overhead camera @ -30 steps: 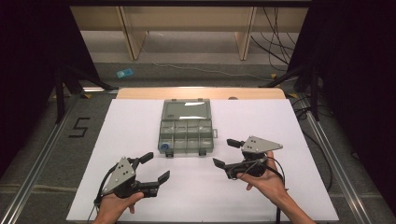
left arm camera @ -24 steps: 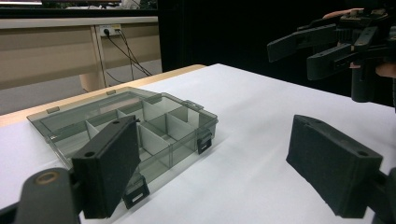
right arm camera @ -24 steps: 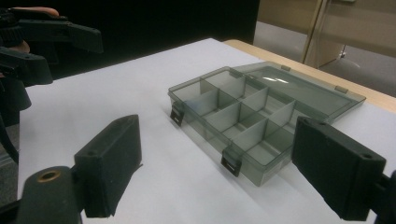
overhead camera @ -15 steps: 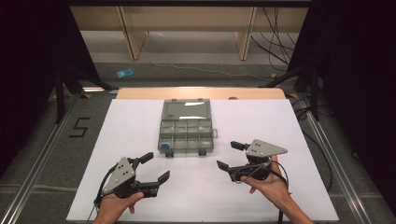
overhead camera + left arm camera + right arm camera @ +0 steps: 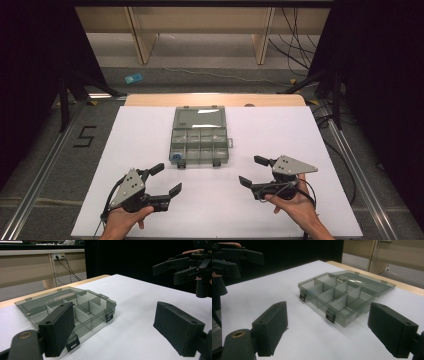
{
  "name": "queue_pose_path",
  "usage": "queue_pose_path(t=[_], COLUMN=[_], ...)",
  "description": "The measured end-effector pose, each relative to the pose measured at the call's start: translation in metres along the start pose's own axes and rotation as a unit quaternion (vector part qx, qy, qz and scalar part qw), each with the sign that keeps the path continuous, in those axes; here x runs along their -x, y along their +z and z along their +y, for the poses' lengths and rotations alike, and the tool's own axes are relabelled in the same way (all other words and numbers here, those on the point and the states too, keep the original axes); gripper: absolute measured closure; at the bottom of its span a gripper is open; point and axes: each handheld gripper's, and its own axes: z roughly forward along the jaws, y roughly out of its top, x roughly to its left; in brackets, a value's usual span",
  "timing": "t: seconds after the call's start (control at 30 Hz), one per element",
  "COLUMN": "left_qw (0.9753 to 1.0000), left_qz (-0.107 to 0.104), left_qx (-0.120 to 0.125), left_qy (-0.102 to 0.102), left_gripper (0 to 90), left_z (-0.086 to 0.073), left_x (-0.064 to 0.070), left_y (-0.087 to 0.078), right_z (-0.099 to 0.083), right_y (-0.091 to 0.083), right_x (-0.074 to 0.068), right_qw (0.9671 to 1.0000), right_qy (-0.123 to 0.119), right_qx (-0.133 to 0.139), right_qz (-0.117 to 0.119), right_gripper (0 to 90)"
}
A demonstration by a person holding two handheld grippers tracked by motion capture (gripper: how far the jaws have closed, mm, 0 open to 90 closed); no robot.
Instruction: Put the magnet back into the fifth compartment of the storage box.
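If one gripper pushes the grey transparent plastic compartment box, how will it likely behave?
The grey transparent plastic compartment box looks stiff, and its compartments appear empty, so it is probably light. Lying flat on the smooth white table, it would likely slide, not tip. Its open lid may swing.

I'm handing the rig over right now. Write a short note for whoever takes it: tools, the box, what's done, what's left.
Left tool: open, empty, at the near left of the white table.
Right tool: open, empty, at the near right.
Organizer box: mid-table between and beyond both tools, lid folded back flat, compartments look empty, two black latches on the near edge.
Done: box is open.
Left: nothing gripped yet; the box likely gets handled next.
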Motion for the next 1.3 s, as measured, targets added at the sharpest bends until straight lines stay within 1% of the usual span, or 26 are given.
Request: queue_pose_path(t=[0.07,0.1,0.2,0.23,0.27,0.3,0.33,0.4,0.5,0.53,0.57,0.6,0.63,0.67,0.7,0.73,0.77,0.83,0.87,0.9,0.97,1.03,1.17,1.2,1.27,1.3], left_qw=[1.0000,1.0000,1.0000,1.0000,1.0000,1.0000,1.0000,1.0000,1.0000,1.0000,1.0000,1.0000,1.0000,1.0000,1.0000,1.0000,1.0000,1.0000,1.0000,1.0000,1.0000,1.0000,1.0000,1.0000,1.0000,1.0000], left_qz=[0.000,0.000,0.001,0.001,0.000,0.001,0.000,0.000,0.000,0.001,0.001,0.001,0.001,0.001,0.000,0.000,0.000,-0.001,-0.001,-0.001,-0.001,-0.001,-0.001,-0.001,-0.001,-0.001], left_qx=[0.000,0.000,0.000,0.000,0.000,0.000,0.000,0.000,0.000,0.000,0.000,0.000,0.000,0.000,0.000,0.000,0.000,0.000,0.000,0.000,0.000,-0.001,-0.001,-0.001,-0.001,-0.001], left_qy=[0.000,0.000,0.000,0.000,0.000,0.000,0.000,0.000,0.000,0.000,0.000,0.000,0.000,0.000,0.000,0.000,0.000,0.001,0.001,0.002,0.002,0.001,0.001,0.001,0.003,0.003], left_gripper=[16.3,16.4,16.3,16.3,16.3,16.3,16.3,16.3,16.3,16.3,16.4,16.3,16.3,16.3,16.3,16.3,16.3,16.3,16.4,16.4,16.4,16.4,16.4,16.4,16.4,16.4], left_z=[0.000,0.000,0.000,0.000,0.000,0.000,0.000,0.000,0.000,0.000,0.000,0.000,0.000,0.000,0.000,0.000,0.000,0.000,0.000,0.000,0.000,0.000,0.000,0.000,0.000,0.000], left_x=[0.000,0.000,0.000,0.000,0.000,0.000,0.000,0.000,0.000,0.000,0.000,0.000,0.000,0.000,0.000,0.000,0.000,0.000,0.000,0.000,0.000,0.000,0.000,0.000,0.000,0.000], left_y=[0.000,0.000,0.000,0.000,0.000,0.000,0.000,0.000,0.000,0.000,0.000,0.000,0.000,0.000,0.000,0.000,0.000,0.000,0.000,0.000,0.000,0.000,0.000,0.001,0.000,0.001], right_z=[-0.002,-0.002,-0.005,-0.006,-0.006,-0.007,-0.007,-0.009,-0.010,-0.010,-0.011,-0.011,-0.012,-0.012,-0.013,-0.014,-0.015,-0.017,-0.016,-0.016,-0.017,-0.017,-0.017,-0.017,-0.018,-0.017], right_y=[-0.001,-0.003,-0.005,-0.005,-0.006,-0.006,-0.007,-0.007,-0.007,-0.008,-0.009,-0.009,-0.009,-0.012,-0.012,-0.013,-0.013,-0.015,-0.016,-0.017,-0.017,-0.016,-0.016,-0.016,-0.015,-0.016], right_x=[0.001,0.001,0.002,0.001,0.000,0.000,-0.001,-0.001,-0.003,-0.004,-0.005,-0.004,-0.005,-0.005,-0.005,-0.004,-0.005,-0.005,-0.005,-0.005,-0.006,-0.006,-0.005,-0.004,-0.004,-0.004], right_qw=[1.0000,1.0000,1.0000,1.0000,1.0000,1.0000,1.0000,1.0000,1.0000,1.0000,0.9999,1.0000,1.0000,1.0000,1.0000,1.0000,1.0000,0.9999,0.9999,1.0000,0.9999,1.0000,0.9999,1.0000,1.0000,1.0000], right_qy=[0.004,0.005,0.001,0.007,0.008,0.000,0.005,-0.002,-0.002,0.003,0.004,0.000,0.004,0.006,0.007,-0.001,0.009,0.013,0.011,0.005,0.008,0.004,0.005,0.001,0.001,0.000], right_qx=[0.003,-0.004,-0.001,-0.003,-0.006,-0.002,-0.008,0.003,0.000,-0.009,-0.010,0.000,0.002,-0.006,-0.005,0.002,0.003,-0.001,-0.009,-0.004,-0.007,-0.004,-0.008,0.000,0.002,-0.006], right_qz=[0.003,0.001,-0.006,0.002,0.000,-0.003,-0.001,-0.007,-0.002,0.000,0.000,-0.001,0.000,0.001,-0.001,-0.009,-0.002,0.001,-0.004,-0.006,-0.006,-0.007,-0.006,-0.006,-0.006,-0.007], right_gripper=[17.1,17.1,17.1,17.1,17.1,17.1,17.1,17.1,17.1,17.1,17.0,17.0,17.0,17.0,17.0,17.0,17.0,17.0,17.0,17.0,17.0,17.0,17.1,17.1,17.1,17.1])
